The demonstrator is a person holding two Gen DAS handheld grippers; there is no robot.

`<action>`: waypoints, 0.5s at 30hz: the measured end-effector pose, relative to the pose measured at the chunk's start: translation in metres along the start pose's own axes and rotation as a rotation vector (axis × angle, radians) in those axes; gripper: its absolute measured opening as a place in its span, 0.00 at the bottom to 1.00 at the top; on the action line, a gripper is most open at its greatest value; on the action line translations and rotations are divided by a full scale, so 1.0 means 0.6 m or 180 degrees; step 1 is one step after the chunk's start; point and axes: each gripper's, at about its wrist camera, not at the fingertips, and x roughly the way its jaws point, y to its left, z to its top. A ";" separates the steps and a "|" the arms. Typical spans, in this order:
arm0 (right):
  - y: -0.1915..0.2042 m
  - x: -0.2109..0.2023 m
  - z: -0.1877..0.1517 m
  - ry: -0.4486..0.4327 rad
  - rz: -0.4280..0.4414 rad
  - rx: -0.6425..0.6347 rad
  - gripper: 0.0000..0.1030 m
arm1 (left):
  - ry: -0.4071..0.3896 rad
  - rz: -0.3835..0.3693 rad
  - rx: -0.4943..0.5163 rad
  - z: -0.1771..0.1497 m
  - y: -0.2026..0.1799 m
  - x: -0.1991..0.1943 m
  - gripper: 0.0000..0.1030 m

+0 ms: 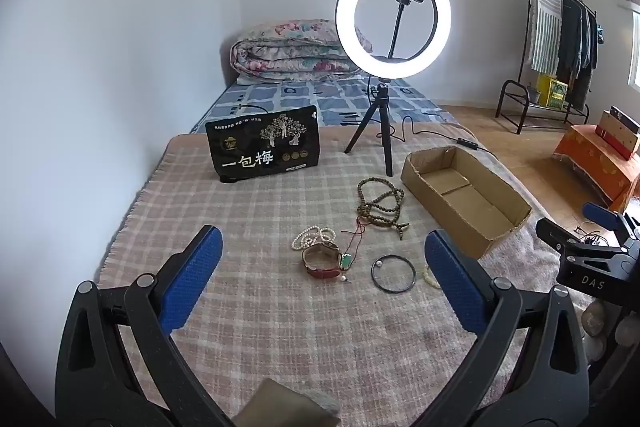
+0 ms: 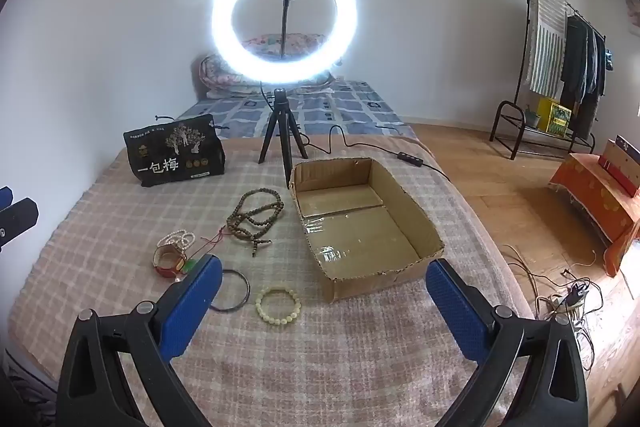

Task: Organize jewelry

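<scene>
Both the left tool and right tool hover spread wide and empty above jewelry scattered left of a cardboard tray on a plaid-blanketed bed.

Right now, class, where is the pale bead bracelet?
In the right wrist view, the pale bead bracelet lies on the checked blanket, between the dark bangle and the cardboard box.

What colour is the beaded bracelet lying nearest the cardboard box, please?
Pale cream-yellow bracelet, clearest in the right wrist view.

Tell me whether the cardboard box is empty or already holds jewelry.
Empty. The cardboard box shows only its bare taped floor; the jewelry lies outside it on the blanket.
</scene>
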 end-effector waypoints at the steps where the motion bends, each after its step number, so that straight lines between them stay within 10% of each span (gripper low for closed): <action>1: 0.001 0.000 -0.001 0.0008 0.0002 0.0000 1.00 | -0.0014 0.0010 -0.0003 0.001 0.001 0.000 1.00; 15: -0.007 -0.002 0.003 0.0032 -0.0012 0.0055 1.00 | -0.0116 0.0025 -0.0020 0.000 0.004 -0.004 1.00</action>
